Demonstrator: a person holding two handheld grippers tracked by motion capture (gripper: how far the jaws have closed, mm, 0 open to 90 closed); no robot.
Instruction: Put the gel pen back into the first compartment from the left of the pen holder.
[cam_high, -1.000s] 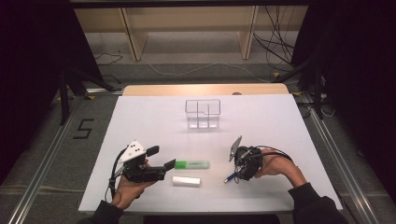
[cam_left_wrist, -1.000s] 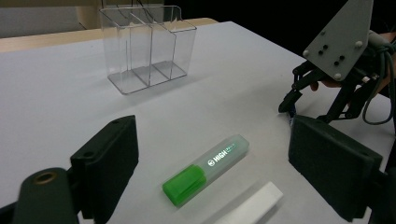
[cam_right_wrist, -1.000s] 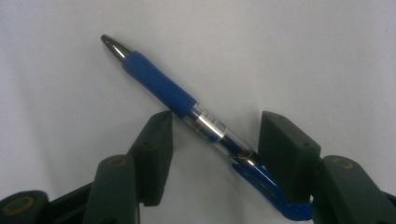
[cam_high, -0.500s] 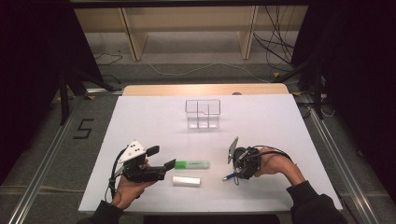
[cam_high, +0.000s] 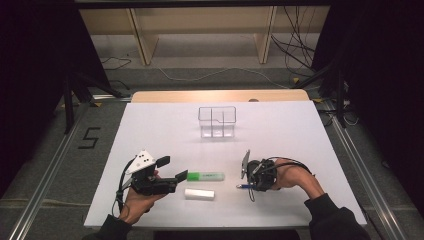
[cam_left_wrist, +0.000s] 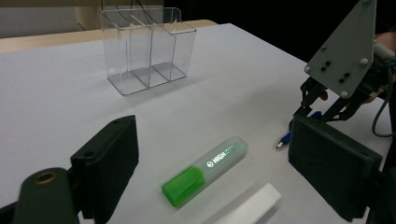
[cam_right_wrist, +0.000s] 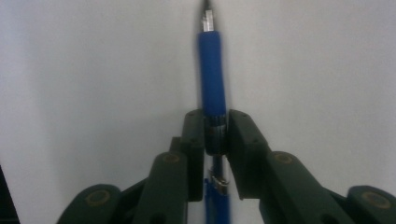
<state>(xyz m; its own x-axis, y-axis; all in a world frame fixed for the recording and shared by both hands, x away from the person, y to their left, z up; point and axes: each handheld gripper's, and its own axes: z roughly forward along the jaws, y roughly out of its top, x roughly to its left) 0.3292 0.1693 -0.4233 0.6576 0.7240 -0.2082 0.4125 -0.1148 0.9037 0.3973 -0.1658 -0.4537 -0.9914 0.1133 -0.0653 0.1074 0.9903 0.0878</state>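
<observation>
- In the right gripper view, a blue pen (cam_right_wrist: 212, 79) is clamped between the two black jaws of the right gripper (cam_right_wrist: 215, 133); the jaws have just been closing, and the pads now press on the pen's barrel from both sides. The pen's tip points away from the camera, over the white table (cam_right_wrist: 93, 70).
- In the high view, the right gripper (cam_high: 250, 182) is seen low over the near right part of the table, and the pen's blue end (cam_high: 243, 186) shows just to its left, at or close to the surface.
- The left gripper (cam_high: 172, 172) is held open near the table's near left edge, with nothing between its jaws.
- Just ahead of those open jaws a green highlighter (cam_left_wrist: 205, 170) is lying flat, and a white eraser-like block (cam_left_wrist: 250, 205) is lying just beside it, nearer the person.
- Farther back, near the middle of the table, a clear plastic organizer (cam_high: 216, 121) with several compartments is standing upright, well apart from both grippers.
</observation>
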